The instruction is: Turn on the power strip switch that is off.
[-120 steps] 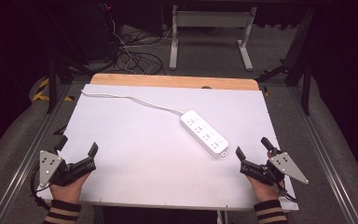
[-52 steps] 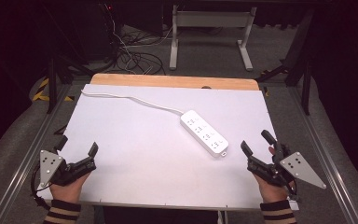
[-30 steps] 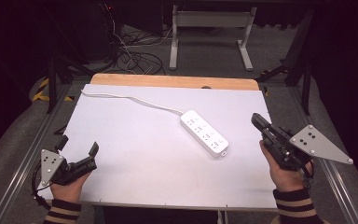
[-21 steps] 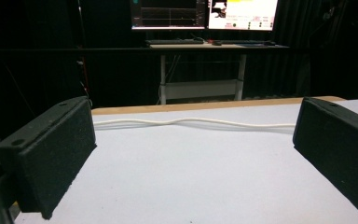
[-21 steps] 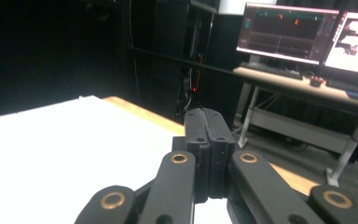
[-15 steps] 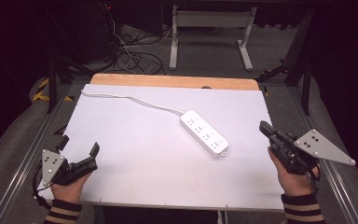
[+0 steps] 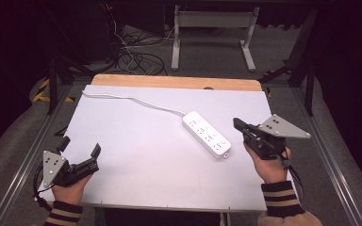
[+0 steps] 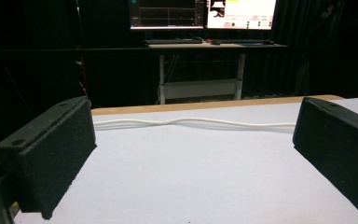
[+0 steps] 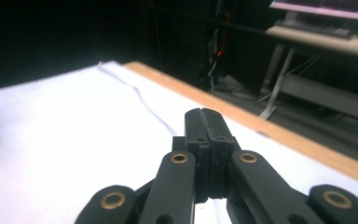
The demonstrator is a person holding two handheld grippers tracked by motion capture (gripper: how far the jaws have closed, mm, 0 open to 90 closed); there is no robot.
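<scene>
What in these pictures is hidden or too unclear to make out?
- Power strip sockets: high view, too small to tell switch positions.
- White cable: its far end runs off the table's back corner, so the plug is out of sight.
- Monitor text: left gripper view, too small to read.
- Background past the shut right claw: right gripper view, blurred.

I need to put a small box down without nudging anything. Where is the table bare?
The widest free patch lies between the left gripper and the power strip, below its cord. The far right corner of the table is bare too. It is tight between the strip and the right gripper.
</scene>
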